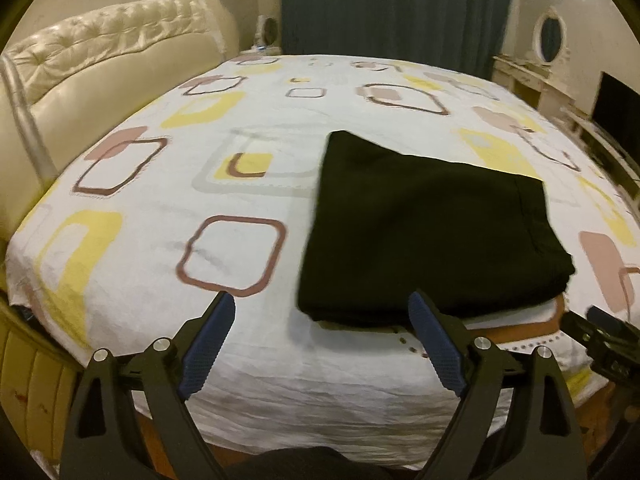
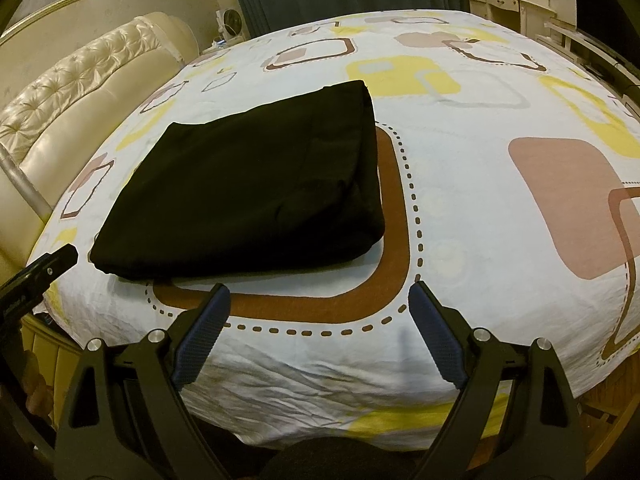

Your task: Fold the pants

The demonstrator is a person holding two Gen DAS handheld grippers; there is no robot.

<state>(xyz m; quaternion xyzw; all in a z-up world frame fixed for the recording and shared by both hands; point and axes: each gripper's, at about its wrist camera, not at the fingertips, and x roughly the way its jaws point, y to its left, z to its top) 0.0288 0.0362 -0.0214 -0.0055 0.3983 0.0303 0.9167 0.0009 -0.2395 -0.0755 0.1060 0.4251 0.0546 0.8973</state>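
Black pants (image 2: pixel 248 184) folded flat on bed (image 2: pixel 460 208), long axis slanting from near-left corner toward far right. Our left claw (image 1: pixel 320 312) and right claw (image 2: pixel 318 304) released, empty.

No text, label, brand or number could be read in either view. A few pale marks sat on the black body of the left gripper (image 2: pixel 20 300) at the edge of the right wrist view, too small and blurred to make out. The bedsheet (image 2: pixel 460 208) carried only printed shapes, no writing.
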